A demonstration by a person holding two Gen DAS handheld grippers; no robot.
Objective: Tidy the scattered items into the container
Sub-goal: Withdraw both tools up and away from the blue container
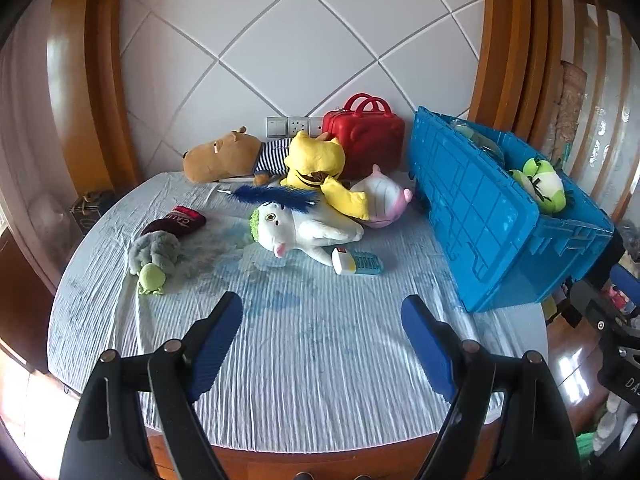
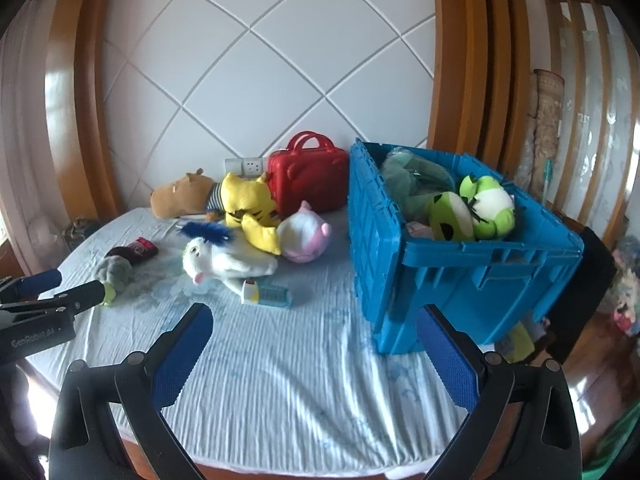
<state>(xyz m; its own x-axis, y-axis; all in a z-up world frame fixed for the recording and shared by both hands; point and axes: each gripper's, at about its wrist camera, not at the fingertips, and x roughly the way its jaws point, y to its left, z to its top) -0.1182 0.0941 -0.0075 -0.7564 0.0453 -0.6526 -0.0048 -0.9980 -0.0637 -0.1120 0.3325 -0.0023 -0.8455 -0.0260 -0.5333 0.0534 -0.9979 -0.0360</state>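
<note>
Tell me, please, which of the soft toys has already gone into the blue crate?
The green frog plush, lying at the top of the blue crate. The brown, yellow, white and pink plush toys all lie out on the bed sheet.

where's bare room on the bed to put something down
The widest bare patch is the near bed sheet, bordered by the bed's front edge, the toy phone and the blue crate. A smaller strip lies left of the dark sock. The back, around the yellow plush, is crowded.
</note>
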